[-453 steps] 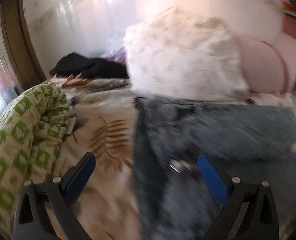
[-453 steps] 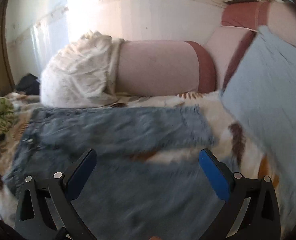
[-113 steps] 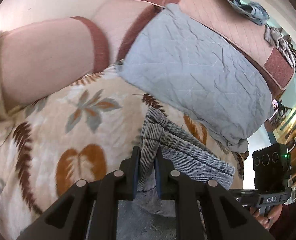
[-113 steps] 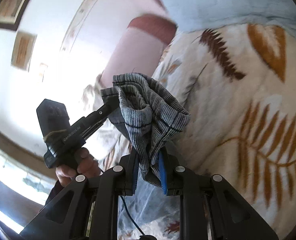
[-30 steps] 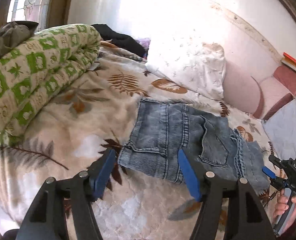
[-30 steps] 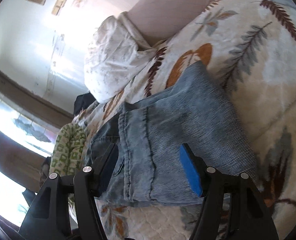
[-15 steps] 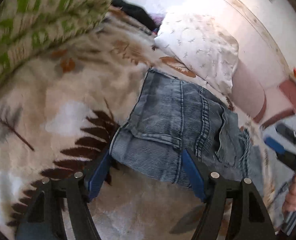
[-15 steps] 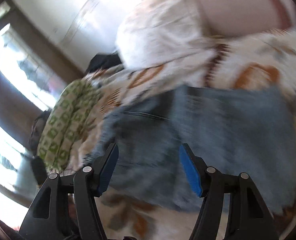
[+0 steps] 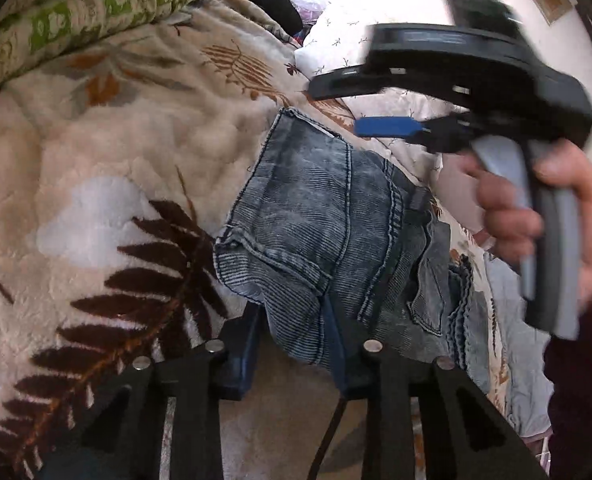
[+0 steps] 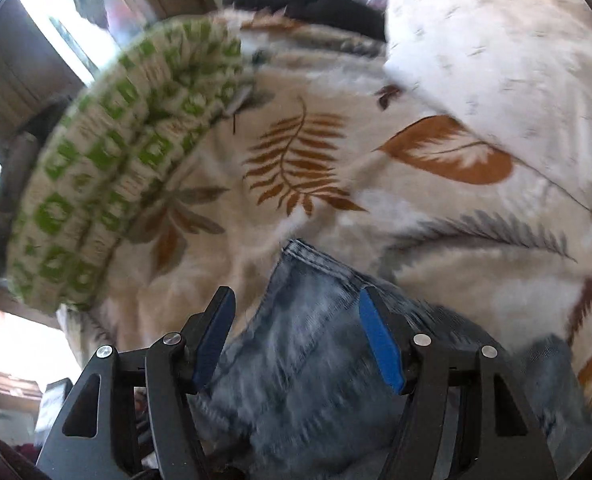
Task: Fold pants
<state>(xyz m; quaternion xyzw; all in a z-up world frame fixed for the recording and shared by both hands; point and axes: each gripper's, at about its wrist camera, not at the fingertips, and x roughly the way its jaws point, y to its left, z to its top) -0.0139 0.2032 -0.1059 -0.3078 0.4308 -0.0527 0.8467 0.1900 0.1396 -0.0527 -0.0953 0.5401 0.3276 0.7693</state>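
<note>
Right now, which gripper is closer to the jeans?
Left. The left gripper has its jaws closing around the near corner of the folded jeans, denim between them. The right gripper hangs open just above the far corner, apparently not touching.

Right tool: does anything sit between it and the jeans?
Nothing visible does. The right tool hangs open directly over the jeans with only air between. The left tool is closing on their near corner, denim between its jaws.
</note>
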